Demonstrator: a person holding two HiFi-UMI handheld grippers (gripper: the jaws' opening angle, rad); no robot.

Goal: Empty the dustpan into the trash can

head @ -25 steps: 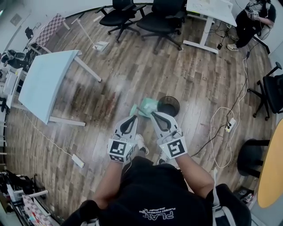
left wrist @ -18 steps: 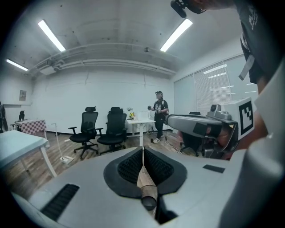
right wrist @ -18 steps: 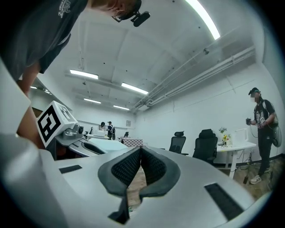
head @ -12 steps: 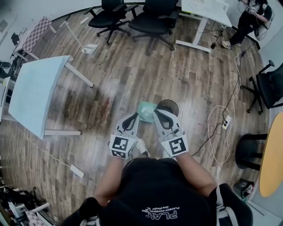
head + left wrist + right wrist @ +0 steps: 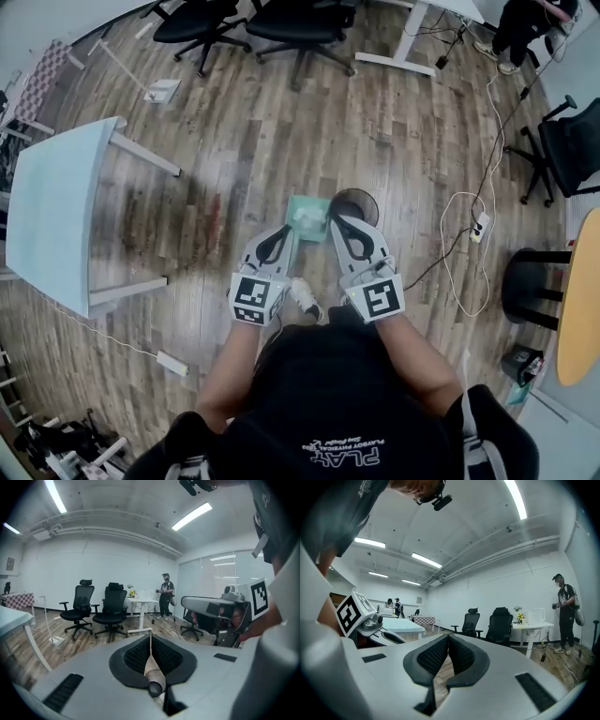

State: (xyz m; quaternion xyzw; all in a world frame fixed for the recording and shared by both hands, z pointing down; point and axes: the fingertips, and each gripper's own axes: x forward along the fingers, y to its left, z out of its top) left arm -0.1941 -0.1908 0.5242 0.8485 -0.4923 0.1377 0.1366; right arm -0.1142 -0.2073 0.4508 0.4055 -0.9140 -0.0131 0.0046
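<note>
Dustpan [image 5: 307, 217], pale teal-green with squared edges, is just beside the round black trash can [image 5: 362, 195], on the side away from the white cable. Whether it touches the can's rim cannot be told, and its contents are too small to make out. The left claw [image 5: 151, 641] is clamped tight on a thin, pale, tube-like handle [image 5: 155, 679]. The right claw [image 5: 448, 640], nearest the trash can, has its pads pressed together with nothing between them.

You hold both arms forward, side by side; your left gripper [image 5: 288, 231] and right gripper [image 5: 335, 221] have their jaws closed together.
</note>
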